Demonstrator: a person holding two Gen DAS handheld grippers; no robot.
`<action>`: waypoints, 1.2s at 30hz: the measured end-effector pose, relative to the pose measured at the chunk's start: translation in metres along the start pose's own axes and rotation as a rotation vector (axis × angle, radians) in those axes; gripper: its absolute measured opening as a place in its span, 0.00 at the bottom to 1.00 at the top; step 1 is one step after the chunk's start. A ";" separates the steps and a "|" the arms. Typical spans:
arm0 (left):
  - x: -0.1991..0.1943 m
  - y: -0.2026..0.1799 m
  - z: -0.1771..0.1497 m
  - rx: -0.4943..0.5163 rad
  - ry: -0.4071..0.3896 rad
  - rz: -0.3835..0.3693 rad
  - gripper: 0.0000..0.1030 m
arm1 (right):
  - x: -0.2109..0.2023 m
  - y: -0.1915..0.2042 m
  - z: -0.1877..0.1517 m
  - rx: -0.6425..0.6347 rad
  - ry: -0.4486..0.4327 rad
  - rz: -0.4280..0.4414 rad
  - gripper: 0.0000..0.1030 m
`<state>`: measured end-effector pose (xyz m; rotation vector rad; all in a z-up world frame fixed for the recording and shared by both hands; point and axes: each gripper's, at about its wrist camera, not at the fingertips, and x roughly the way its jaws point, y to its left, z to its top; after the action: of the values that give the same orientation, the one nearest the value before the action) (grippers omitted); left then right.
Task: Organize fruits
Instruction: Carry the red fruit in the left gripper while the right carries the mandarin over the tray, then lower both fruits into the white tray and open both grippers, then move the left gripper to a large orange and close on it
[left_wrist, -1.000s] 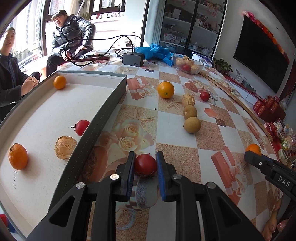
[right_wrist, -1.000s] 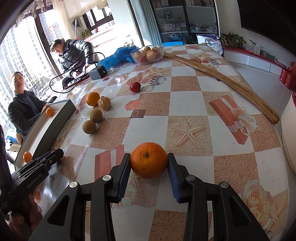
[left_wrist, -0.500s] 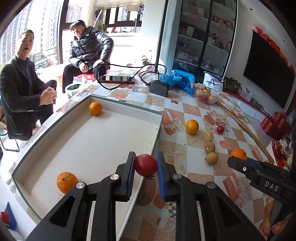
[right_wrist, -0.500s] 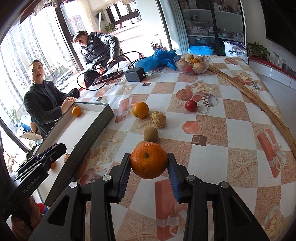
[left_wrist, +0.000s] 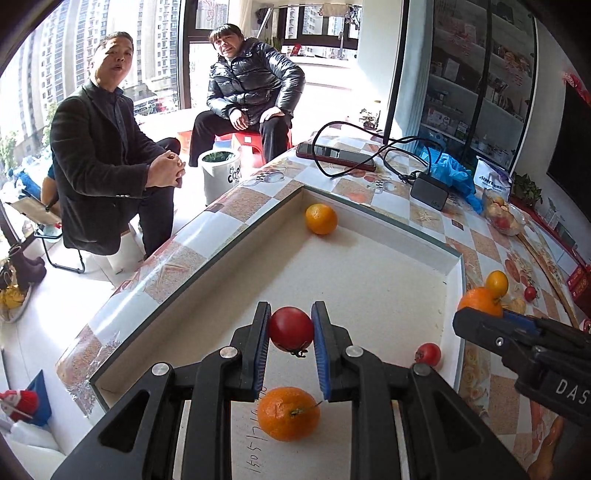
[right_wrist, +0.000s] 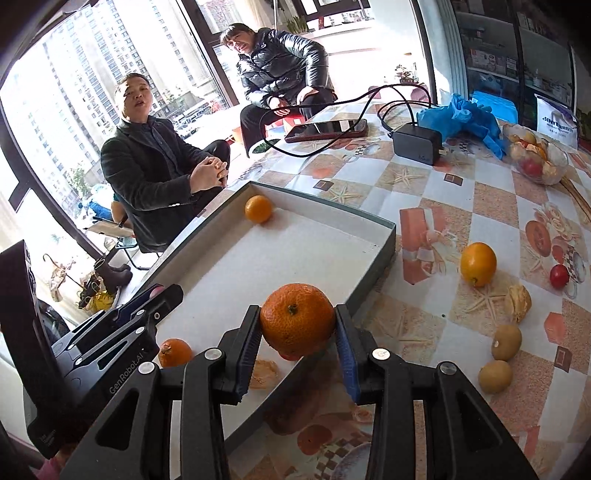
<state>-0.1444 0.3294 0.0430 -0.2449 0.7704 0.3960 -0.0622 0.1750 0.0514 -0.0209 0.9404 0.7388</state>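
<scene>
The left tool (left_wrist: 289, 330) gripped a red tomato (left_wrist: 291, 328) above the white tray (left_wrist: 369, 266); the right tool (right_wrist: 297, 325), at three o'clock, gripped a tangerine (right_wrist: 297, 317) over the tray's edge. Each fruit probably needed lowering onto bare tray floor before release.

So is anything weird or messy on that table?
A little. One peeled fruit lies bare on the tablecloth among whole fruits, and another peeled fruit sits in the tray. A charger and its tangled cable share the table.
</scene>
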 end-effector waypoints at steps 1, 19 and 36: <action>0.002 0.001 -0.001 -0.001 0.004 0.005 0.24 | 0.006 0.003 0.001 -0.008 0.010 0.000 0.39; -0.029 -0.044 -0.012 0.114 -0.058 -0.068 0.60 | -0.059 -0.053 -0.005 0.036 -0.095 -0.144 1.00; 0.015 -0.175 -0.052 0.380 0.119 -0.185 0.63 | -0.099 -0.195 -0.104 0.247 -0.037 -0.421 1.00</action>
<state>-0.0910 0.1571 0.0082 0.0174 0.9155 0.0557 -0.0600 -0.0626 0.0049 0.0114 0.9462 0.2313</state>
